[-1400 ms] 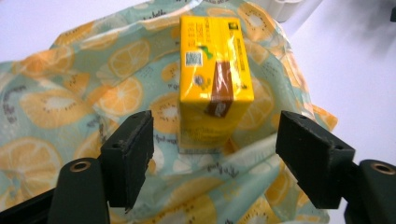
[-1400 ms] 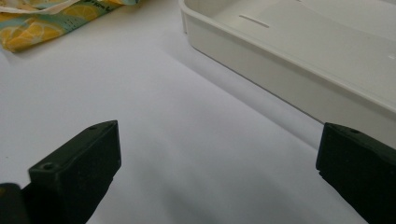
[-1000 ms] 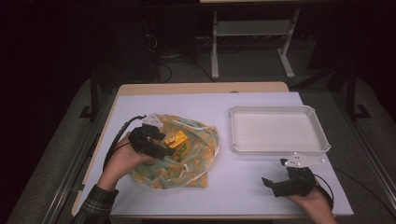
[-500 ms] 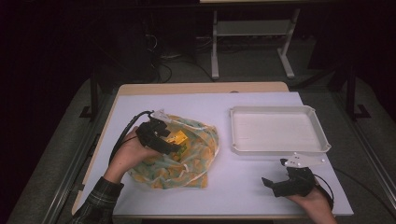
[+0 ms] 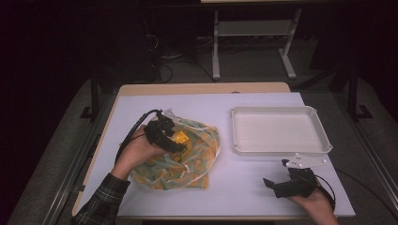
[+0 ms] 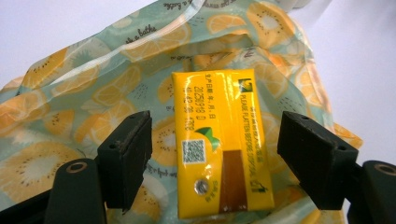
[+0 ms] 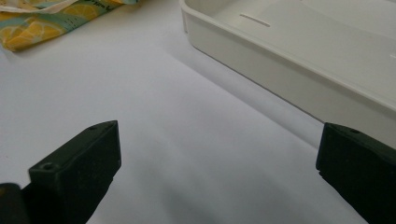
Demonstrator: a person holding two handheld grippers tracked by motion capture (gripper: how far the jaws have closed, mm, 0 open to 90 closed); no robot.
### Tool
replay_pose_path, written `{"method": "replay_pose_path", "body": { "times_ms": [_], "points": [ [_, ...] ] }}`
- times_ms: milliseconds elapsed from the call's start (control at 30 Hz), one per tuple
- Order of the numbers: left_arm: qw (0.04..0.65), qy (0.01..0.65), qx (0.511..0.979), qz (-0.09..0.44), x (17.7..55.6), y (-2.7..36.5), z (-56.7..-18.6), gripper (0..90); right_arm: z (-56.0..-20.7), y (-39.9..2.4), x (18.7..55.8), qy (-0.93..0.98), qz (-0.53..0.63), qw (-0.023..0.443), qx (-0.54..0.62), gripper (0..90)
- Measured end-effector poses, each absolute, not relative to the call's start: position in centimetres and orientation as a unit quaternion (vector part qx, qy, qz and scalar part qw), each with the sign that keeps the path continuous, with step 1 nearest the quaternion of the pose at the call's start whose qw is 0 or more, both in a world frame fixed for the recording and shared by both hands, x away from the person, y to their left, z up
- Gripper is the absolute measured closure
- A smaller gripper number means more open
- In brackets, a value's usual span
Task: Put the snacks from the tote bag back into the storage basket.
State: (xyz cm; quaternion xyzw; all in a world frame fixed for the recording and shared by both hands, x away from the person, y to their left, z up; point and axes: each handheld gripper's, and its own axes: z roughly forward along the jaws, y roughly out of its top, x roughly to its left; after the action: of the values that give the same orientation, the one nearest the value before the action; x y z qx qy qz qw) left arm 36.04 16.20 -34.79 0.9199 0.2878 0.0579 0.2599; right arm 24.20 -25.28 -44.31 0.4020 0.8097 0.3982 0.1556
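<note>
A flat yellow packet (image 6: 219, 144), glossy with green print, a QR code and a brown strip, lies on the fruit-patterned bag (image 5: 180, 154), left of the white tray (image 5: 280, 131) on the bench (image 5: 234, 187). The left gripper (image 6: 215, 158) straddles the packet, jaws apart, not touching it. The right gripper (image 5: 278, 183) rests below the tray, jaws spread wide.

I see a glossy yellow foil-like packet (image 6: 219, 144) on a thin printed cloth bag (image 6: 70, 121); smooth matt white plastic tray (image 7: 299, 70); matt white tabletop (image 7: 187, 140).
</note>
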Motion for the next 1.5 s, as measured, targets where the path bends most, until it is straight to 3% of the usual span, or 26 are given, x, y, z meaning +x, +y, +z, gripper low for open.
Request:
{"method": "replay_pose_path", "body": {
  "times_ms": [533, 1100, 1500],
  "points": [
    [0.216, 0.3, 0.927, 0.057, 37.1, 14.6, -36.3, 30.9, -44.3, -25.3, 24.2, 0.809, 0.4, 0.158, 0.4, 0.0],
    [0.206, 0.293, 0.932, 0.058, 37.1, 13.9, -36.7, 49.5, -44.3, -25.3, 24.2, 0.809, 0.401, 0.158, 0.4, 0.0],
    [0.205, 0.285, 0.934, 0.065, 36.9, 14.0, -36.6, 52.7, -44.3, -25.3, 24.2, 0.809, 0.4, 0.161, 0.399, 0.0]
  ]
}}
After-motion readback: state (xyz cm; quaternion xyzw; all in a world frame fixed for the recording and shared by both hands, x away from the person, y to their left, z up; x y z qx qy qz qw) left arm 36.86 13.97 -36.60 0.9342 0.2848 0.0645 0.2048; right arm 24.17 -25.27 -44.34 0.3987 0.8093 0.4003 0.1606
